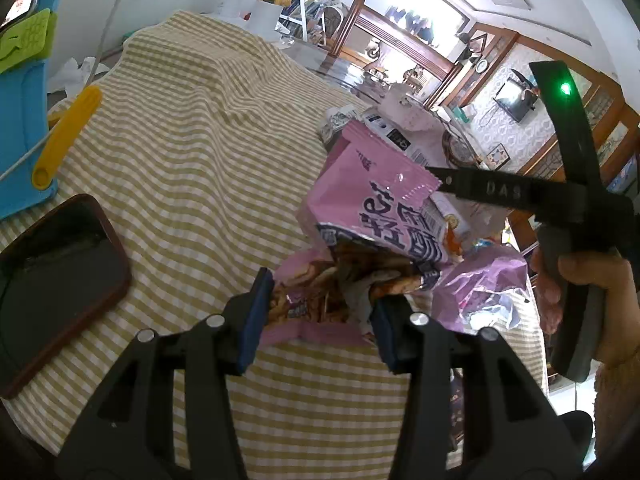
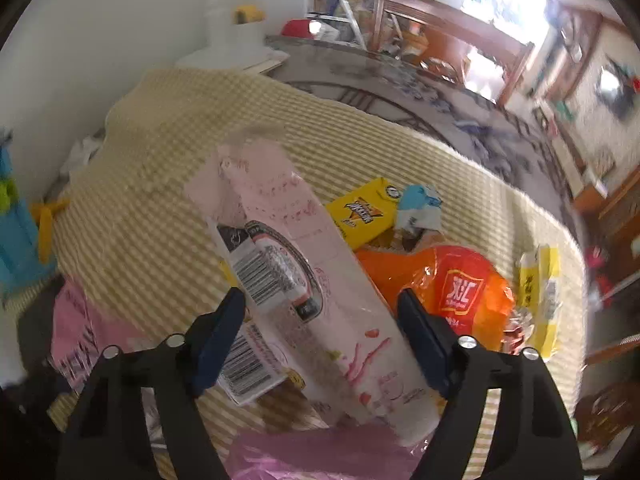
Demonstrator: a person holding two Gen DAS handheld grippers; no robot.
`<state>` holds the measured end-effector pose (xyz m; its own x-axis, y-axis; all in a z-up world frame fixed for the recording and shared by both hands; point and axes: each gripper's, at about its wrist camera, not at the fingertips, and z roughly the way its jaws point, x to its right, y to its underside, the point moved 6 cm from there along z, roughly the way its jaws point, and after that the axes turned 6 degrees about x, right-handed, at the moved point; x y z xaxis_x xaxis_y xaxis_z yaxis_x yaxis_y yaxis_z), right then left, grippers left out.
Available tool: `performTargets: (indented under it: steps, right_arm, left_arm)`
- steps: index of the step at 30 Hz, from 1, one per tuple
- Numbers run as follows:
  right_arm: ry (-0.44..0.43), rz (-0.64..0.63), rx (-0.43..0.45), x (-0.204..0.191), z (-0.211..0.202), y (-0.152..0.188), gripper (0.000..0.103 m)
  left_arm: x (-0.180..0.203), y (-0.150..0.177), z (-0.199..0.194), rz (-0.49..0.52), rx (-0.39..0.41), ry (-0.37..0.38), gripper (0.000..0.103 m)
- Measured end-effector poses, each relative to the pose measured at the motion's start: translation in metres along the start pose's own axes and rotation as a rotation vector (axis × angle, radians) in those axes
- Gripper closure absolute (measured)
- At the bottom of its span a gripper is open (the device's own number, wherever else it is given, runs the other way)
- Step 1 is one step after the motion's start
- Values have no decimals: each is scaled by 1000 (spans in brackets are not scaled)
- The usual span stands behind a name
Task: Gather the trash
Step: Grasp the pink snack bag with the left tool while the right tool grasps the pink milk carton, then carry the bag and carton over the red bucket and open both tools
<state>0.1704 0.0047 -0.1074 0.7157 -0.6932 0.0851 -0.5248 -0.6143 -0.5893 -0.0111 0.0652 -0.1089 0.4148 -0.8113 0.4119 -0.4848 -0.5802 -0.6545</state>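
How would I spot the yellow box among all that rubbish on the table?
Find the yellow-checked tablecloth and its heap of wrappers. Behind the orange bag, right of the long pale pink packet, lies the yellow box. Only it is stiff and flat-sided, printed with a dark star-shaped logo.

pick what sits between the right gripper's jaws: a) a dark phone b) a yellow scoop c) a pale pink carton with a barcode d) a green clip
c: in the right wrist view a pale pink carton with a barcode lies lengthwise between the open jaws of the right gripper, over the checked cloth.
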Motion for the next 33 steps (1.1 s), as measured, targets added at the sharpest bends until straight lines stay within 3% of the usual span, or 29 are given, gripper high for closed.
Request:
performTargets:
  steps: [1, 2, 3, 6, 24, 33]
  right_arm:
    - [-8, 10, 8, 1, -3, 0, 41]
    - [-7, 29, 24, 4, -8, 0, 61]
    - [-11, 44, 15, 7, -10, 0, 73]
    - [-34, 69, -5, 11, -12, 4, 73]
    - [-93, 147, 62, 14, -67, 41, 74]
    - [-117, 222, 176, 26, -110, 58, 74]
  left_arm:
    - [0, 0, 0, 0, 0, 0, 58]
    - [0, 0, 0, 1, 0, 0, 58]
    - [0, 0, 0, 1, 0, -1, 58]
    - [0, 0, -1, 3, 0, -1, 58]
    - [-1, -2, 0, 12, 4, -4, 58]
    - [0, -3, 0, 12, 19, 2, 58]
